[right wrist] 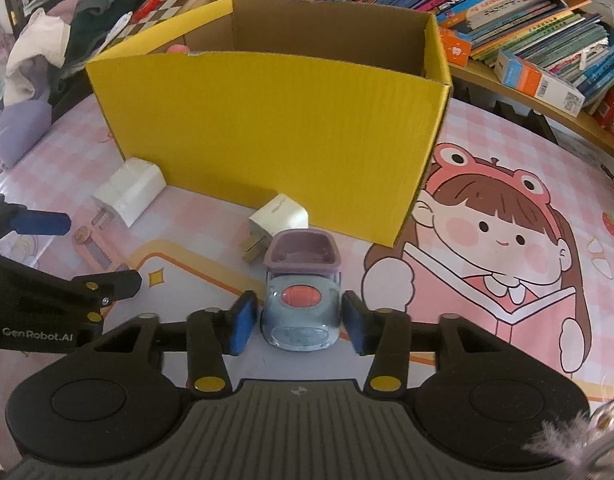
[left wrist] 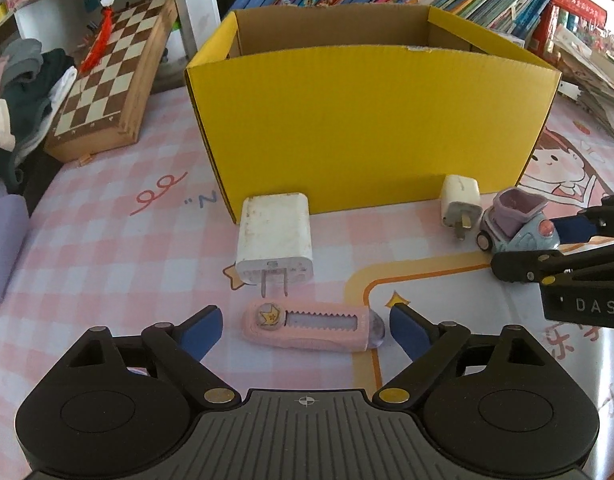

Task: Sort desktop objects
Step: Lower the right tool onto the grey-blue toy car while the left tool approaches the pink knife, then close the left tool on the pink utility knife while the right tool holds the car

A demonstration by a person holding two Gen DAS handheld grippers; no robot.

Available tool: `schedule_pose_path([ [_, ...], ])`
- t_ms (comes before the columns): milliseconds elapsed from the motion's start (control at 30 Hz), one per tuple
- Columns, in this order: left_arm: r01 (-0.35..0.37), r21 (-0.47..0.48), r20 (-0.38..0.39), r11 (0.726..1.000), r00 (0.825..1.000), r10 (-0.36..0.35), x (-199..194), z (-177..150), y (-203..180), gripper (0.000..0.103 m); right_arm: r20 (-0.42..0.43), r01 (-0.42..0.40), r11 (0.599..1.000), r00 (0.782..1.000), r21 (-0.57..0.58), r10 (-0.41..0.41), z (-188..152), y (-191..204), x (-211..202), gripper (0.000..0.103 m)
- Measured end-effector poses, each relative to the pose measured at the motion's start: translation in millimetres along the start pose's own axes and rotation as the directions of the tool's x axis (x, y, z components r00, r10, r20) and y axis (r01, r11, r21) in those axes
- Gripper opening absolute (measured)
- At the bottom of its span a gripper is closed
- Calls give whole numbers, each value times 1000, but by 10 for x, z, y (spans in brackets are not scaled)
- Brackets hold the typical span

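A pink utility knife (left wrist: 311, 326) lies flat on the pink checked mat, crosswise between the blue pads of my left gripper (left wrist: 305, 328), which stands wide open with clear gaps at both ends. Just beyond the knife lies a large white charger (left wrist: 273, 240). A small white charger (left wrist: 459, 200) lies by the yellow box (left wrist: 367, 120). A blue and purple toy car (right wrist: 301, 312) stands on the mat between the pads of my right gripper (right wrist: 299, 328); the jaws sit close beside it with a narrow gap on each side. From the left wrist view, the right gripper (left wrist: 525, 248) reaches in from the right.
The tall yellow cardboard box (right wrist: 267, 128) stands open-topped behind the objects, with something pink inside (right wrist: 178, 49). A folded chessboard (left wrist: 111, 76) and a clothes pile (left wrist: 19, 92) lie at the left. Stacked books (right wrist: 527, 20) fill the shelf behind.
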State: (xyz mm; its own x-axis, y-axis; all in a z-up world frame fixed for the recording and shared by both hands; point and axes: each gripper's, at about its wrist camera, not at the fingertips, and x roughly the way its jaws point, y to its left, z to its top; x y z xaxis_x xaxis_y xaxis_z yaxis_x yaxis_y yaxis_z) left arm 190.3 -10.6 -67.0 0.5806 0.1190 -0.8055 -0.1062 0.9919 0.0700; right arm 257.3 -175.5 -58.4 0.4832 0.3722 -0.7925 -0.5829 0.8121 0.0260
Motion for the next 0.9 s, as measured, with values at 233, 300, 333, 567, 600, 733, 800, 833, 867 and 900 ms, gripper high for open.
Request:
schedule_pose_path([
  [233,27,-22,16,999,1000,-27,22,-36,37,88,5,27,999,1000,-39,-27,32,20,76,51],
  [300,39,-34,18,999,999,-38,17,-48,52,85,5,16,999,1000,-33,-16,30,13,71,43],
  [333,42,-30,21,999,999,-41,19,-50,50,82,5,13,999,1000,-32,-13,29,12,63,39],
  [567,65,-9,16,998,998,-65,-4,-59,79,78,-3,0,1000,1000,-12,0,6,7,-34,38],
  [600,68,-7,14,998,998,-68,-20,-75,83,78,-3,-3,1000,1000,-8,3,-1,8,-54,38],
  [733,84,-16,14,996,996,-83,-102,-132,131,78,-1,-11,1000,1000,8,11,-35,17,-166,38],
  [800,92,-24,20,995,996,-92,-157,-155,165,78,-5,-17,1000,1000,14,17,-57,31,-217,38],
  [833,97,-25,25,995,995,-96,-185,-163,182,78,-5,-18,1000,1000,14,18,-70,49,-243,38],
  [867,101,-27,30,994,994,-101,-213,-169,199,78,-5,-19,1000,1000,13,19,-84,69,-272,38],
  [900,106,-27,35,994,994,-106,-240,-177,212,78,-5,-19,1000,1000,12,19,-98,90,-301,38],
])
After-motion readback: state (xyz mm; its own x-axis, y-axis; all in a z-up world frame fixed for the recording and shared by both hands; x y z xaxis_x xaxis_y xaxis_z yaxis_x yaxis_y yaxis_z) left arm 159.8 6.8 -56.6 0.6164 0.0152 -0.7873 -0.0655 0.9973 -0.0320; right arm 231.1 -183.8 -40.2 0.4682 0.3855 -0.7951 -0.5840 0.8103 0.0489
